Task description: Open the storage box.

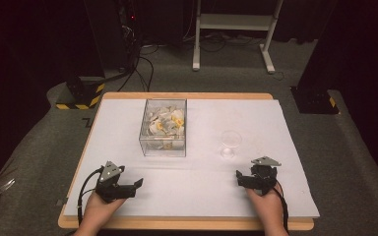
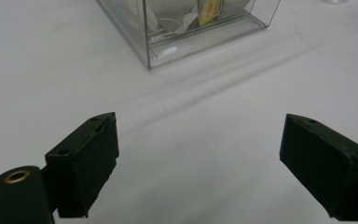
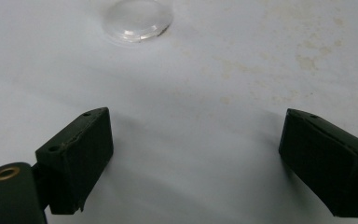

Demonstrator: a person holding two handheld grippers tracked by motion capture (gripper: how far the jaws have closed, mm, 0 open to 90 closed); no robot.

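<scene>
A clear plastic box [image 1: 163, 129] of tea bags with yellow tags stands on the white table [image 1: 192, 182], left of centre. The same box [image 2: 186, 28] appears ahead of my left gripper's jaws. A clear glass cup [image 1: 230, 142] stands right of centre, and its round base [image 3: 137, 18] lies just ahead of my right gripper. My left gripper [image 1: 137, 187] rests near the front left, open and holding nothing. My right gripper [image 1: 246, 178] rests near the front right, open and holding nothing. In both gripper views the jaws stand wide apart over bare table.
The table's wooden front edge [image 1: 187, 224] runs below the hands. Faint brownish stains [image 3: 307, 60] mark the surface ahead of the right gripper. Beyond the table are a grey carpet, black cables, a white stand frame [image 1: 234, 29] and black posts with yellow-striped bases [image 1: 81, 93].
</scene>
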